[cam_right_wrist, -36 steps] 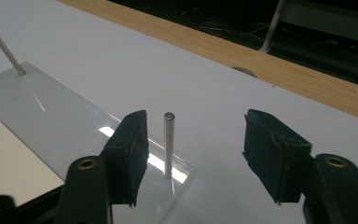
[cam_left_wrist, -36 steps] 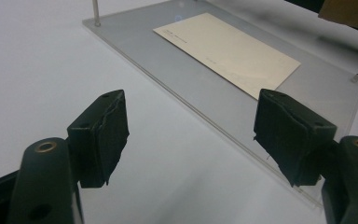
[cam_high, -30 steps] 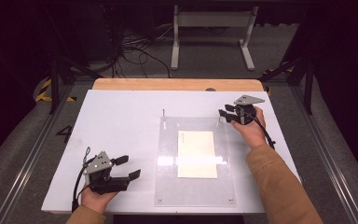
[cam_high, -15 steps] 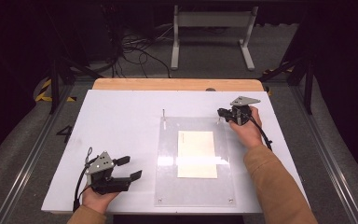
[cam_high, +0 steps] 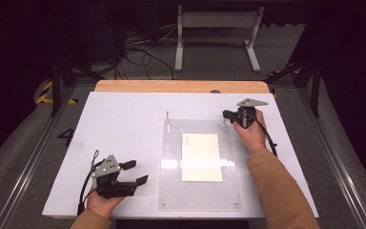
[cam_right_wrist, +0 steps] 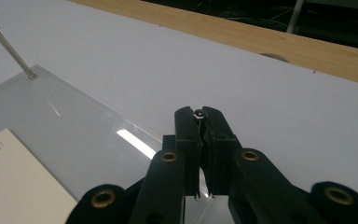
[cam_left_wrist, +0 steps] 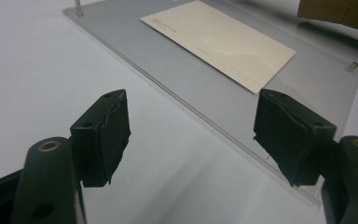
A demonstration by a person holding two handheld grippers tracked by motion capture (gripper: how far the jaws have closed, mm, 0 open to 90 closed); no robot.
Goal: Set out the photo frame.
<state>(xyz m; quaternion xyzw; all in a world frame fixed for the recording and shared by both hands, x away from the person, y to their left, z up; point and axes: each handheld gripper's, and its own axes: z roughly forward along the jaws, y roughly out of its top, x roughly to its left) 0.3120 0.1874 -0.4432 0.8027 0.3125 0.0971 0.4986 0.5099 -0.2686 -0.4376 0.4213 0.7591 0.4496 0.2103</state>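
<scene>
The right gripper [cam_right_wrist: 199, 122] has just closed on the plate's corner pin [cam_right_wrist: 198, 113], probably to pull it. The left gripper [cam_high: 132, 172] waits, jaws apart, beside the clear plate [cam_high: 171, 162] covering the card [cam_high: 201, 156].

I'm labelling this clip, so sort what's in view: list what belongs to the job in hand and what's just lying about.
In the job:
- right gripper, jaws shut on the metal pin at the far right corner
- clear acrylic sheet
- cream card under it
- second pin at the far left corner

Lying about:
- left gripper, jaws open, holding nothing
- white tabletop
- floor cables
- metal stand
</scene>
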